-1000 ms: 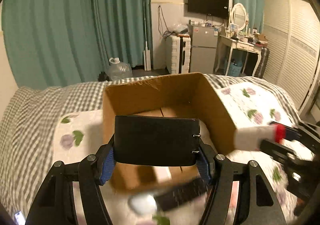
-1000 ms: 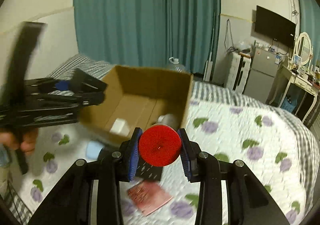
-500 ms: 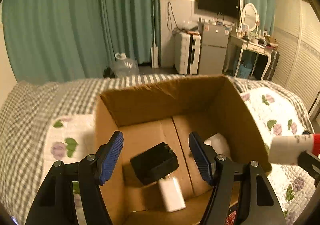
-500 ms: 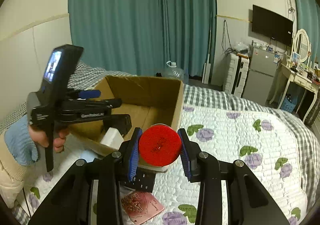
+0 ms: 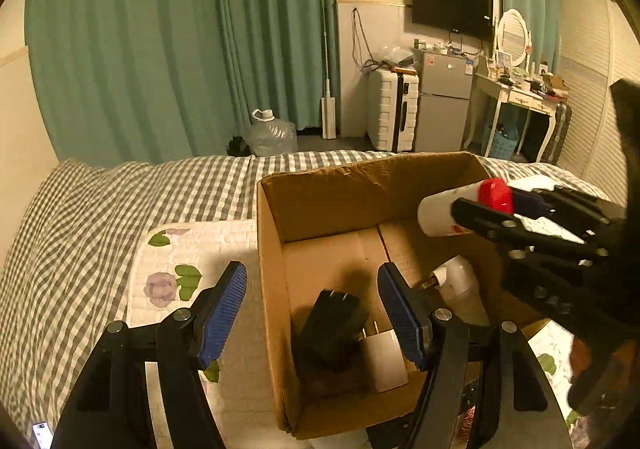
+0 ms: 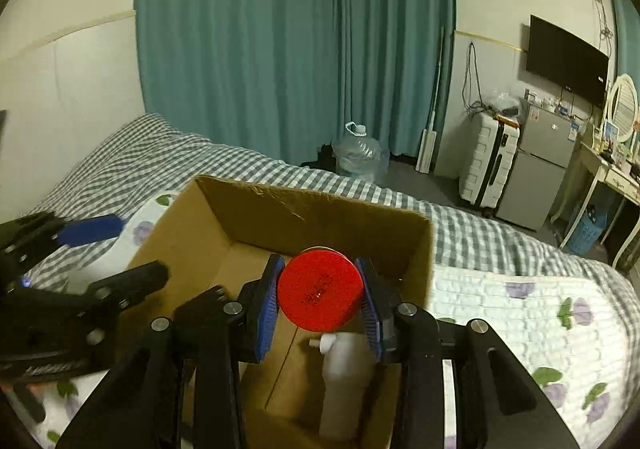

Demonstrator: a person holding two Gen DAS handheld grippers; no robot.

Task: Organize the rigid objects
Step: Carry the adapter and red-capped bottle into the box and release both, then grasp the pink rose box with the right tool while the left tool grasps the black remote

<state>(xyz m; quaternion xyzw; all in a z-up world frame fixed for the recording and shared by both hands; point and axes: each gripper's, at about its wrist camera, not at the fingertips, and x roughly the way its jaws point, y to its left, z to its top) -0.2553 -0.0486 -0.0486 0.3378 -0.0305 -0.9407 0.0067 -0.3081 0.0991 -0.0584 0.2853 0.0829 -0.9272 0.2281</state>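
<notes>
Left tongs (image 5: 312, 309): the blue-padded jaws stand wide apart with nothing between them, hovering over the near left corner of the open brown cardboard box (image 5: 272, 289); the left pad lies outside the box wall, the right pad inside it. Directly ahead of and below these tongs, on the box floor, lie a black plug-in charger block (image 5: 332, 325) and, touching it on the right, a small white charger cube (image 5: 384, 357). A white rounded plug adapter (image 5: 456, 281) rests further right.

Right tongs (image 6: 320, 301): the jaws are closed on a white cylindrical bottle with a red round cap (image 6: 320, 291), gripped at the cap. In the left wrist view the bottle (image 5: 444, 213) projects forward of the right tongs, its long axis roughly level and in line with the fingers, its white base over the box's right half.

Governing relation: the bottle is above the box interior, and the free floor lies straight below it, beyond the white adapter. The right hand alone carries the object, so the release is judged to fall to it; the bottle is not yet down.
</notes>
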